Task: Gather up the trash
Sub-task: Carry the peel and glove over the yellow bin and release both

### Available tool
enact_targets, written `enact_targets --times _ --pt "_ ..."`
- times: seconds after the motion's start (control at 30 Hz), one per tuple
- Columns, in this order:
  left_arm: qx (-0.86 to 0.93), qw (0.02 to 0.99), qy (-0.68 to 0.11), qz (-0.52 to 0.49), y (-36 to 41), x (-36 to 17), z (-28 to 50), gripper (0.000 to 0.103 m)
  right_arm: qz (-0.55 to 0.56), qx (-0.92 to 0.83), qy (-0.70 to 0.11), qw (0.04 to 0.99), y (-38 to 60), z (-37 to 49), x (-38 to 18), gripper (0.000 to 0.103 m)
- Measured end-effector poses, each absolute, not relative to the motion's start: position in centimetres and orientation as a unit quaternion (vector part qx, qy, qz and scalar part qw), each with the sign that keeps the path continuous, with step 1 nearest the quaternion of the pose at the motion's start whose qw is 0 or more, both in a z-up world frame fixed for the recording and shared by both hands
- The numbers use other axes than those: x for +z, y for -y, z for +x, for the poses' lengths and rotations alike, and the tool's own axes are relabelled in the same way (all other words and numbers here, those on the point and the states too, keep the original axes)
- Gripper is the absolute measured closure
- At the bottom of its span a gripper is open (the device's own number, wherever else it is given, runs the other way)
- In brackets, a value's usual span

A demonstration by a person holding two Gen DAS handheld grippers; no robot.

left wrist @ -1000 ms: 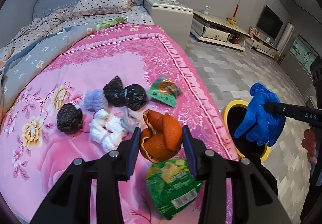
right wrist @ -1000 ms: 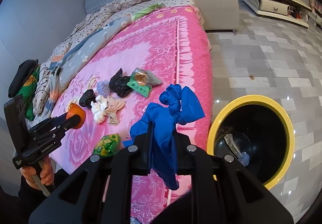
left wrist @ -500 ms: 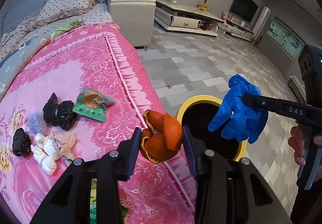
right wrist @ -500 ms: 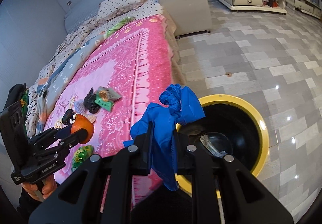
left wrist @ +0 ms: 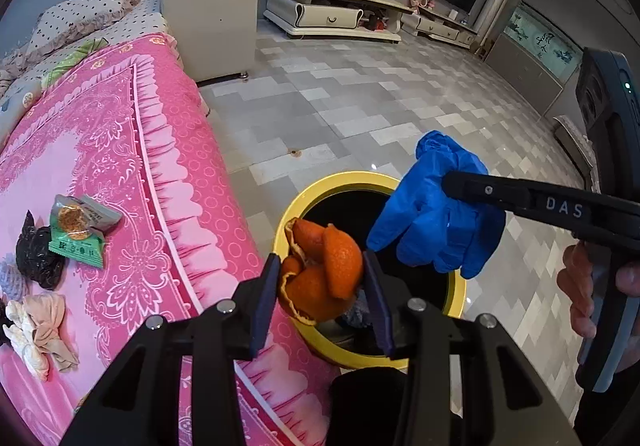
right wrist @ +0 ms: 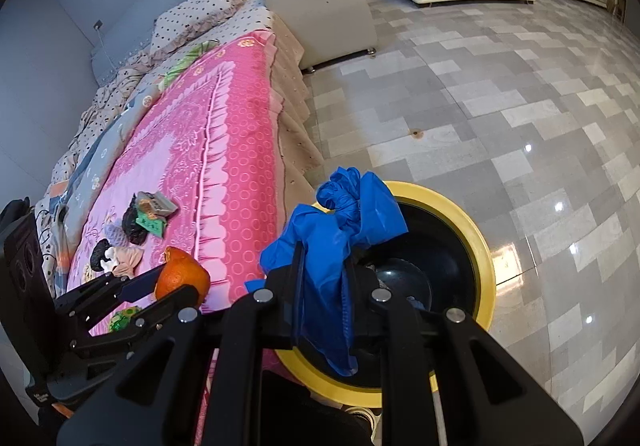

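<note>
My left gripper (left wrist: 320, 282) is shut on an orange peel (left wrist: 320, 274) and holds it above the near rim of the yellow-rimmed black bin (left wrist: 332, 181) beside the bed. My right gripper (right wrist: 322, 278) is shut on a crumpled blue glove (right wrist: 340, 221), held over the bin's (right wrist: 476, 238) opening; the glove also shows in the left wrist view (left wrist: 432, 213). The peel shows in the right wrist view (right wrist: 182, 278) at the left, over the bed edge. Some trash lies inside the bin.
On the pink bedspread (left wrist: 100, 149) lie a green snack packet (left wrist: 80, 230), black crumpled bags (left wrist: 36, 254), a grey ball and pale tissue wads (left wrist: 36, 322). A white nightstand (left wrist: 212, 29) and a TV cabinet stand behind on the grey tiled floor (left wrist: 360, 101).
Both grippers swung right from the bed toward the bin. The peel now hangs over the bin's rim and the glove over its opening. Both grips are unchanged.
</note>
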State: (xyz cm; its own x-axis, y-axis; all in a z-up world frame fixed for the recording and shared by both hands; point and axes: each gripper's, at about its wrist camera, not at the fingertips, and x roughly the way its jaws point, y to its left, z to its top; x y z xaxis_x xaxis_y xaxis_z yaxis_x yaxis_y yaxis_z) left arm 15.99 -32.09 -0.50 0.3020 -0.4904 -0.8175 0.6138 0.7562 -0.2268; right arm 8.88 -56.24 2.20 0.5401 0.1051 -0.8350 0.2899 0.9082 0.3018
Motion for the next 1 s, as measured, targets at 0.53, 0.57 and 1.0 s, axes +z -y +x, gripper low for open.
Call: enact_targets --times 0.53,0.57,1.0 --pt "-0.354 0.788 -0.500 0.060 35.1 -2.8 16.1 0.062 0.222 -0.083 -0.483 0.843 58.1 9.5 0.1 0.086" --pt "-0.355 0.788 -0.500 0.057 35.0 -2.8 16.1 0.061 0.223 -0.085 -0.482 0.843 58.2 9.4 0.1 0.086" --pt "-0.355 0.796 -0.488 0.047 33.6 -1.7 15.6 0.040 0.233 -0.116 -0.469 0.844 59.2 7.9 1.0 0.072"
